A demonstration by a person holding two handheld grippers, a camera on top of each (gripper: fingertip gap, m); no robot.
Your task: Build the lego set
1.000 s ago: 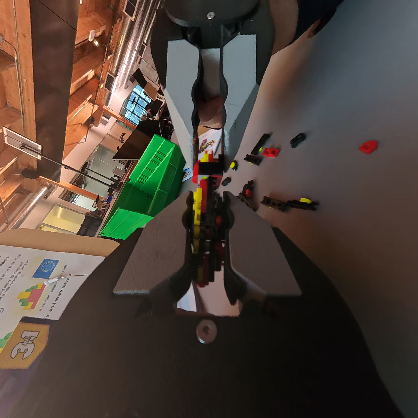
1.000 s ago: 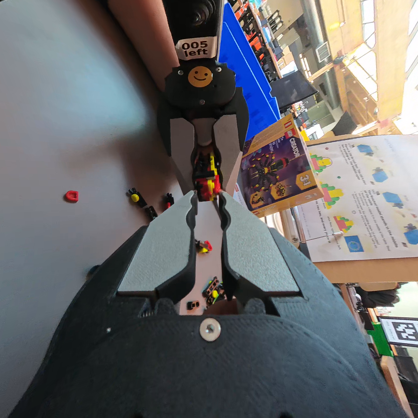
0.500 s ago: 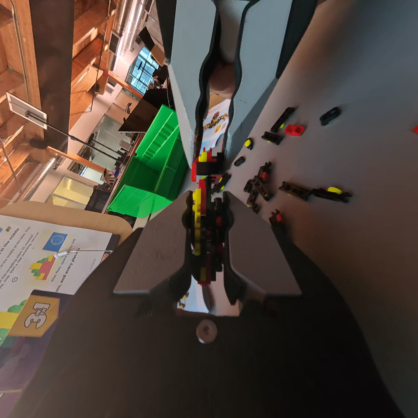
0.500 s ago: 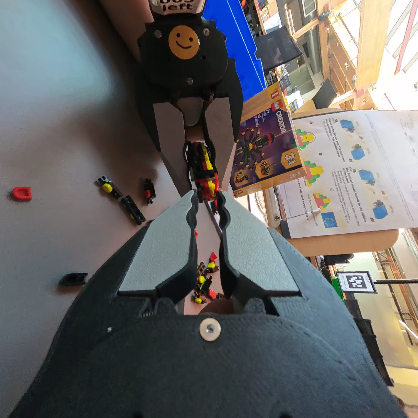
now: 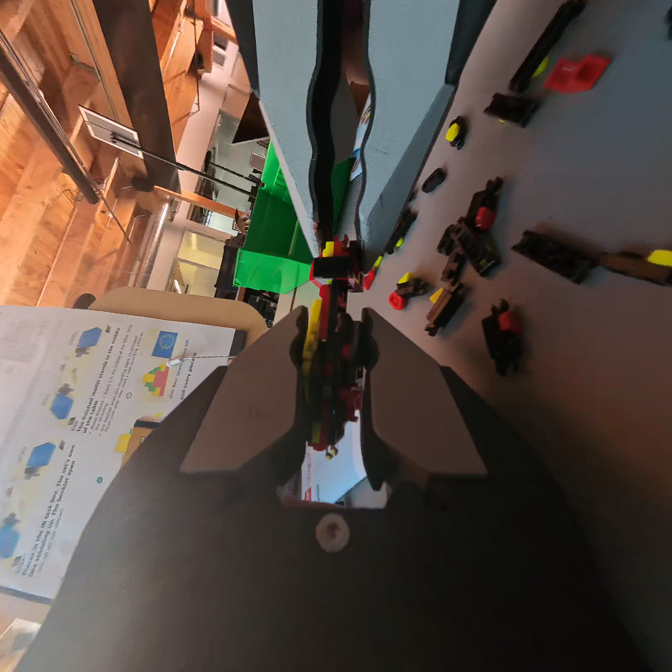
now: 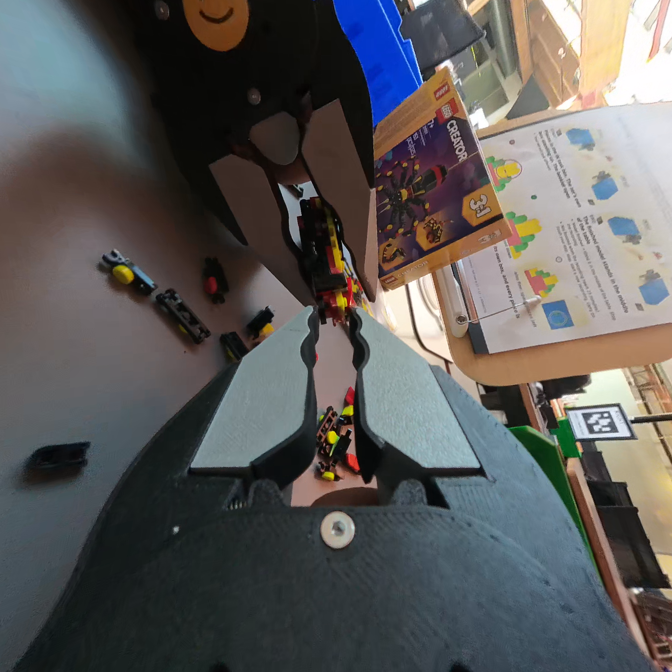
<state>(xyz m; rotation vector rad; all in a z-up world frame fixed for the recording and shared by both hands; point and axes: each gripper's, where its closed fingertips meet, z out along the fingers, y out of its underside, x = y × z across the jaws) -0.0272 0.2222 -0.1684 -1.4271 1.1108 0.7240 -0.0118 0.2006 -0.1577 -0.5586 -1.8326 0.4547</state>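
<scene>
A long brick model of black, red and yellow pieces (image 5: 327, 382) lies lengthwise between the fingers of my left gripper (image 5: 334, 316), which is shut on it above the grey table (image 5: 582, 400). My right gripper (image 6: 333, 316) faces it tip to tip, and its fingertips pinch the model's red and yellow end (image 6: 334, 305). In the right wrist view the model (image 6: 320, 247) runs up between the left gripper's fingers (image 6: 342, 294). In the left wrist view the right gripper (image 5: 338, 236) comes down from the top, its tips at the model's end.
Loose black, red and yellow pieces (image 5: 469, 243) lie on the table, with a small pile (image 6: 334, 443) below my right fingers and a black piece (image 6: 54, 460) apart. A toy box (image 6: 432, 189), an instruction sheet on a board (image 6: 582, 225), green bins (image 5: 269, 254) and a blue bin (image 6: 374, 54) stand nearby. My left and right fingertips are right by each other.
Both grippers have drawn closer together and lower over the table, the model staying between them. My left jaws have widened slightly around it.
</scene>
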